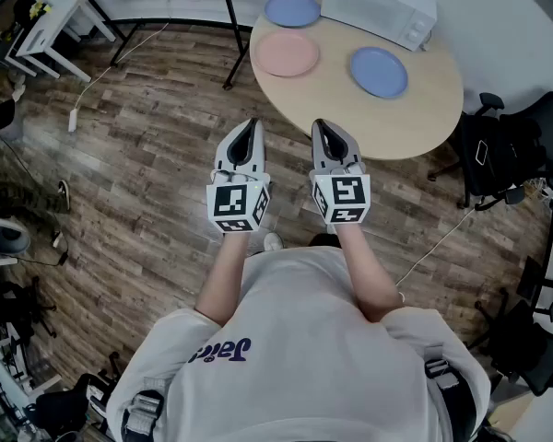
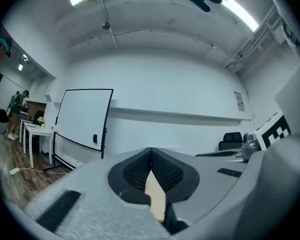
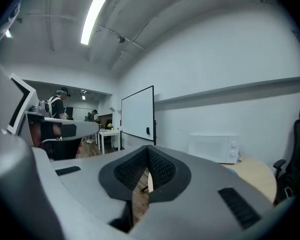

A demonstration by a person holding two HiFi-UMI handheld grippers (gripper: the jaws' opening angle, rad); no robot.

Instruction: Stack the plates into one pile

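Three plates lie apart on a round wooden table (image 1: 415, 118): a pink plate (image 1: 288, 53) at its left, a blue plate (image 1: 292, 10) behind that, and another blue plate (image 1: 379, 71) toward the right. My left gripper (image 1: 249, 125) and right gripper (image 1: 320, 125) are held side by side over the floor, short of the table's near edge. Both are shut with nothing between the jaws. In the left gripper view the left gripper (image 2: 150, 151) points level at a wall; in the right gripper view the right gripper (image 3: 149, 151) faces the table (image 3: 255, 176).
A white microwave (image 1: 380, 5) stands at the back of the table, also seen as the microwave (image 3: 213, 148). A whiteboard on a stand (image 2: 82, 119) is left of the table. Black office chairs (image 1: 511, 155) crowd the right. Cables run over the wooden floor (image 1: 138, 155).
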